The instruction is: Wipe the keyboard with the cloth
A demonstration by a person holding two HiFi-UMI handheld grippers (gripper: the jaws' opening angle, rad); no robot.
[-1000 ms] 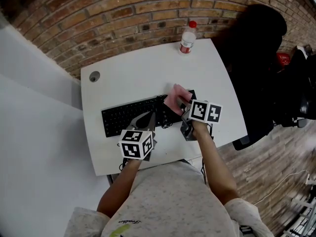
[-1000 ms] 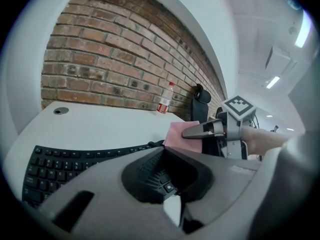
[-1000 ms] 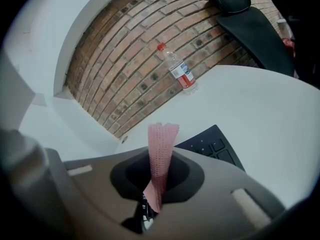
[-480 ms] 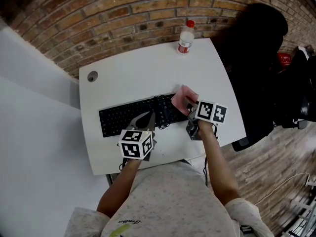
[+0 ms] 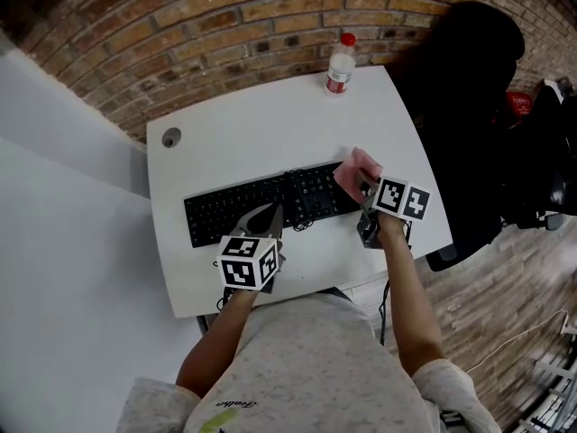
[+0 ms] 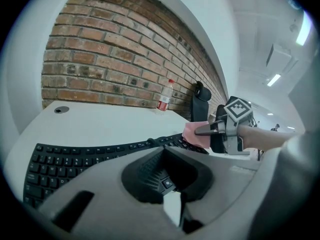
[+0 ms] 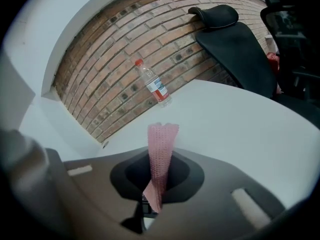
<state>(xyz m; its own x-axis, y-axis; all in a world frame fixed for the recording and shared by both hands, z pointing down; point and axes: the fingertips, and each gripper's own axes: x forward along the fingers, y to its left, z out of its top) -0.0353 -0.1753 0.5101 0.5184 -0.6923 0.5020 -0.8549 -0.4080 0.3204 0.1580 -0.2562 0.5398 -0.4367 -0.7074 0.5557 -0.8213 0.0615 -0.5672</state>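
There is one keyboard (image 5: 270,207). There is one pink cloth (image 5: 354,171). There is one bottle (image 5: 340,66), and it has one red cap. There are two grippers: one left gripper (image 5: 267,220) and one right gripper (image 5: 363,188). Each gripper has two jaws, so that makes four. There is one white surface (image 5: 270,120), and it has one round hole (image 5: 171,137). There is one black chair (image 5: 460,88). There is one brick wall (image 5: 180,25). There is one person (image 5: 306,363).
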